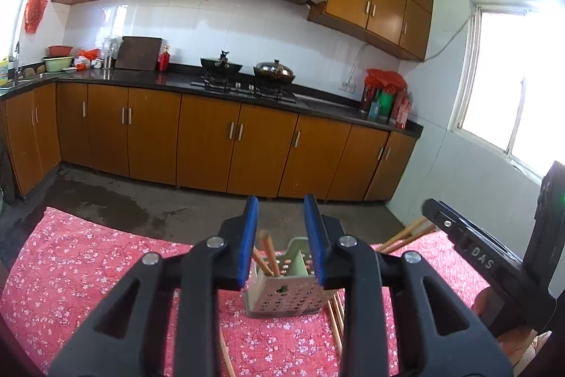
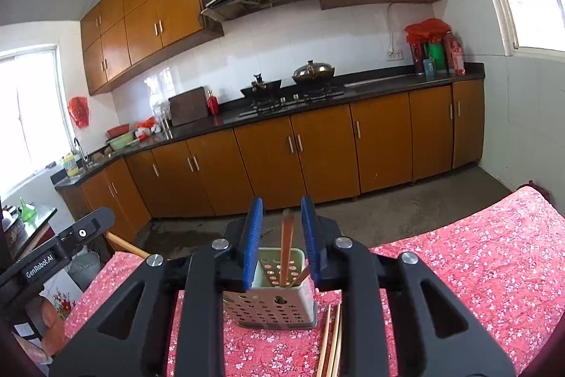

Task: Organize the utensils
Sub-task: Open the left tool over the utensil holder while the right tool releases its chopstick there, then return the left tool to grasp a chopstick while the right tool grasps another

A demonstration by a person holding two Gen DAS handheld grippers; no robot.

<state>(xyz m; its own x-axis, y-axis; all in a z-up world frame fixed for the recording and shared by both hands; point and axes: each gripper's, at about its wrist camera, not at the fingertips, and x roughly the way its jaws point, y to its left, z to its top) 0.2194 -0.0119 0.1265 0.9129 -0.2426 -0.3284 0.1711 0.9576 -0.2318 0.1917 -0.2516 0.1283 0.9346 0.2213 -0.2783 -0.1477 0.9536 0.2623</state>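
Note:
A pale green perforated utensil holder (image 1: pixel 286 297) stands on the pink floral tablecloth (image 1: pixel 88 271), with wooden chopsticks (image 1: pixel 270 253) upright in it. More chopsticks (image 1: pixel 335 324) lie on the cloth to its right. My left gripper (image 1: pixel 282 211) is open and empty, its blue pads above and in front of the holder. In the right wrist view the same holder (image 2: pixel 272 302) sits between my open, empty right gripper's (image 2: pixel 282 214) pads, with chopsticks (image 2: pixel 286 242) standing in it and loose chopsticks (image 2: pixel 330 341) lying on the cloth beside it.
The table's far edge (image 1: pixel 141 228) drops to a grey floor. Orange cabinets and a dark counter (image 1: pixel 247 90) with a stove and pans line the far wall. The other gripper's body (image 1: pixel 494 253) is at the right, and it shows at the left in the right wrist view (image 2: pixel 53 257).

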